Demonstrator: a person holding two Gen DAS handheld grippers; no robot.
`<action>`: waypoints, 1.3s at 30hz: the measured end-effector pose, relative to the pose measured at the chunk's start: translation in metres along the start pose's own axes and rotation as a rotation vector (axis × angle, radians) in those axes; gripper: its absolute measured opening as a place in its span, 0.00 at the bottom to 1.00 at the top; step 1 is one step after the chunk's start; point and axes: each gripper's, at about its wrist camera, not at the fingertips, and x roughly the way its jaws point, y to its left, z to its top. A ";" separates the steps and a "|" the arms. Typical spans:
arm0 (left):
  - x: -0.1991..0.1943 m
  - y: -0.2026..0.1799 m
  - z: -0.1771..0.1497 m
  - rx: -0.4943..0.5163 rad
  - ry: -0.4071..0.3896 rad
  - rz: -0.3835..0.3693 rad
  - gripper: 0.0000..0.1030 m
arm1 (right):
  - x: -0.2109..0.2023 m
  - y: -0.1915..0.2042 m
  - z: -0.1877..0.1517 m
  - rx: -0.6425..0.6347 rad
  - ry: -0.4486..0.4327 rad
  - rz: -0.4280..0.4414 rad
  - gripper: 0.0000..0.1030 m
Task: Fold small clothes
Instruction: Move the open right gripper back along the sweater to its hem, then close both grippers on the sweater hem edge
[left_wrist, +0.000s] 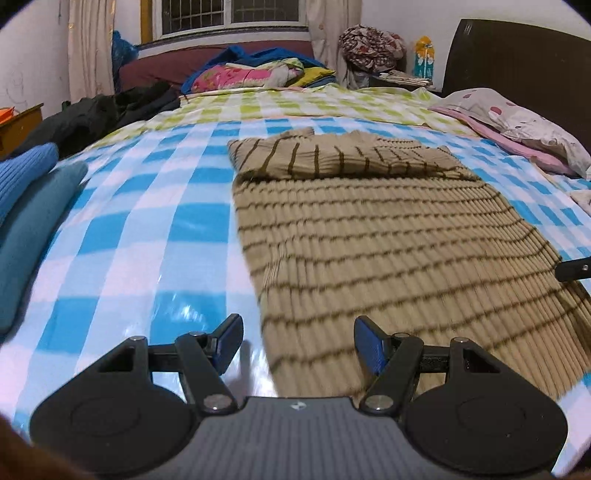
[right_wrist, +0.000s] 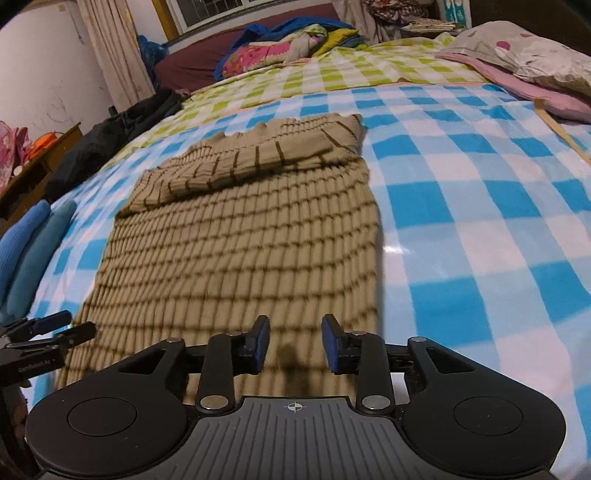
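Observation:
A tan ribbed sweater with dark stripes (left_wrist: 388, 243) lies flat on the blue-and-white checked bedcover (left_wrist: 147, 229), its sleeves folded across the far end. My left gripper (left_wrist: 298, 341) is open and empty over the sweater's near left corner. My right gripper (right_wrist: 294, 343) is open and empty over the sweater's (right_wrist: 236, 243) near right part. The left gripper's fingers (right_wrist: 51, 326) show at the left edge of the right wrist view. Part of the right gripper's fingers (left_wrist: 574, 268) shows at the right edge of the left wrist view.
Folded blue and teal clothes (left_wrist: 26, 206) lie at the bed's left edge. A dark garment (left_wrist: 99, 114) and a pile of coloured bedding (left_wrist: 255, 72) lie at the far side. A pillow on a pink cloth (left_wrist: 524, 125) lies at the right by the dark headboard (left_wrist: 517, 59).

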 end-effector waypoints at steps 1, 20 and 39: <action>-0.002 0.001 -0.003 -0.007 0.005 -0.002 0.69 | -0.005 -0.001 -0.005 -0.003 0.000 -0.010 0.33; -0.019 0.000 -0.029 -0.078 0.037 -0.042 0.69 | -0.025 -0.026 -0.053 0.058 0.003 -0.085 0.33; -0.014 -0.013 -0.023 -0.088 0.058 -0.066 0.54 | -0.025 -0.048 -0.055 0.138 0.004 0.076 0.33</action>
